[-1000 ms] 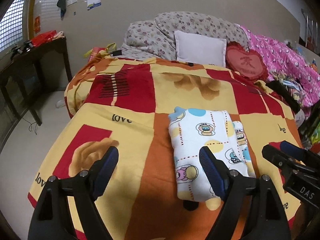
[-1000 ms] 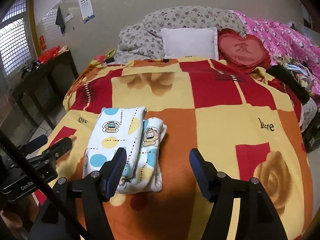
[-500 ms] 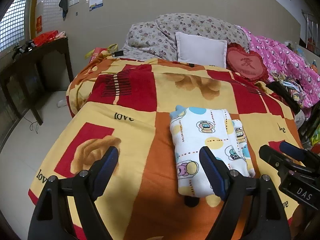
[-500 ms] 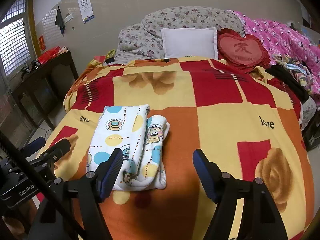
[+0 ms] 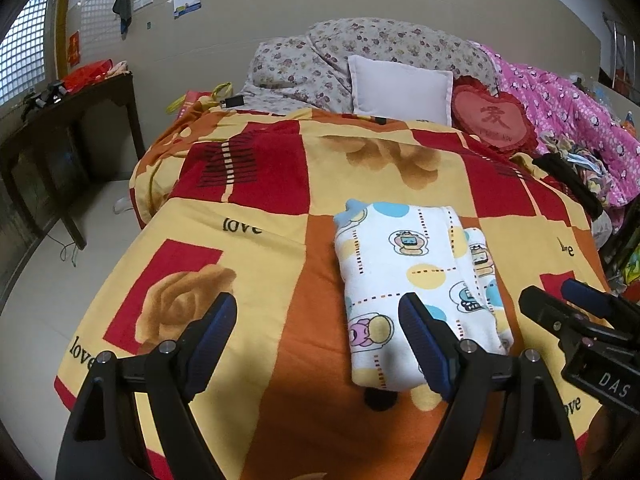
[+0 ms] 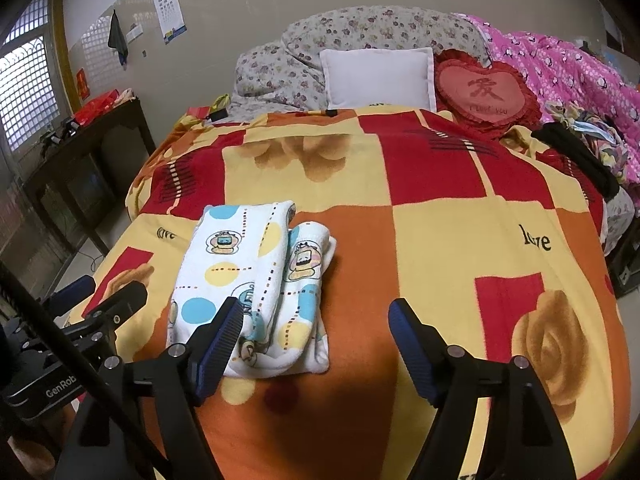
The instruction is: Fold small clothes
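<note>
A small white garment with cartoon prints [image 5: 412, 276] lies folded into a long rectangle on the red, yellow and orange blanket [image 5: 280, 184]; it also shows in the right wrist view [image 6: 252, 280]. My left gripper [image 5: 318, 320] is open and empty, held above the blanket's near edge, its right finger over the garment's near end. My right gripper [image 6: 316, 320] is open and empty, its left finger over the garment's near right part. Each gripper shows at the edge of the other's view.
A white pillow [image 5: 400, 88], a red heart cushion [image 5: 494, 120], a floral quilt [image 6: 360, 36] and pink bedding [image 5: 572, 120] lie at the bed's head. Dark clothes [image 6: 580, 156] sit at the right edge. A dark wooden table [image 5: 60, 128] stands left.
Both grippers have drawn back a little from the folded garment and stay open. The garment has not moved.
</note>
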Motion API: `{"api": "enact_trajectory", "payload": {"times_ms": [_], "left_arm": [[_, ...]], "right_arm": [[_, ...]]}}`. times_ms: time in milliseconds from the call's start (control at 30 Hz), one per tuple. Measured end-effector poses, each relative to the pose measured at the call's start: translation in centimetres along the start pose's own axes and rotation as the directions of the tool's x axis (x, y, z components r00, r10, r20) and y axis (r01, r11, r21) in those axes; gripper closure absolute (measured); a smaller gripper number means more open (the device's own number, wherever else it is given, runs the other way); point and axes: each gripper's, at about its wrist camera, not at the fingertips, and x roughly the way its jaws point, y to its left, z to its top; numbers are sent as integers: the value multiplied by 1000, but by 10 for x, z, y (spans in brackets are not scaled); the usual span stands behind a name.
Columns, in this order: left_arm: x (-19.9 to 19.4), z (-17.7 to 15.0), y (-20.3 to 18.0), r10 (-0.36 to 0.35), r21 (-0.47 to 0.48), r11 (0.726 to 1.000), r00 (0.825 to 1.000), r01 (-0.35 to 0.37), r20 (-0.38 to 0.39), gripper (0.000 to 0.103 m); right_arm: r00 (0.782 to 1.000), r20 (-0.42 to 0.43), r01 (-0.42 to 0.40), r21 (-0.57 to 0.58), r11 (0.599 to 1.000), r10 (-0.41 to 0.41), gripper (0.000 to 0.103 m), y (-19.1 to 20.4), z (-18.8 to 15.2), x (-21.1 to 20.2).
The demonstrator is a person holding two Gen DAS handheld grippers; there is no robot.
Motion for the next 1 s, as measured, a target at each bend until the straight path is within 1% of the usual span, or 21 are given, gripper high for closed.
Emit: {"api": "enact_trajectory", "payload": {"times_ms": [133, 1000], "left_arm": [[1, -1, -3, -1, -1, 1000, 1000, 1, -4, 21], [8, -6, -4, -7, -3, 1000, 1000, 7, -22, 21]], "right_arm": [[1000, -6, 1, 16, 1000, -1, 23, -3, 0, 1], [1000, -21, -7, 8, 1000, 7, 22, -1, -3, 4]]}}
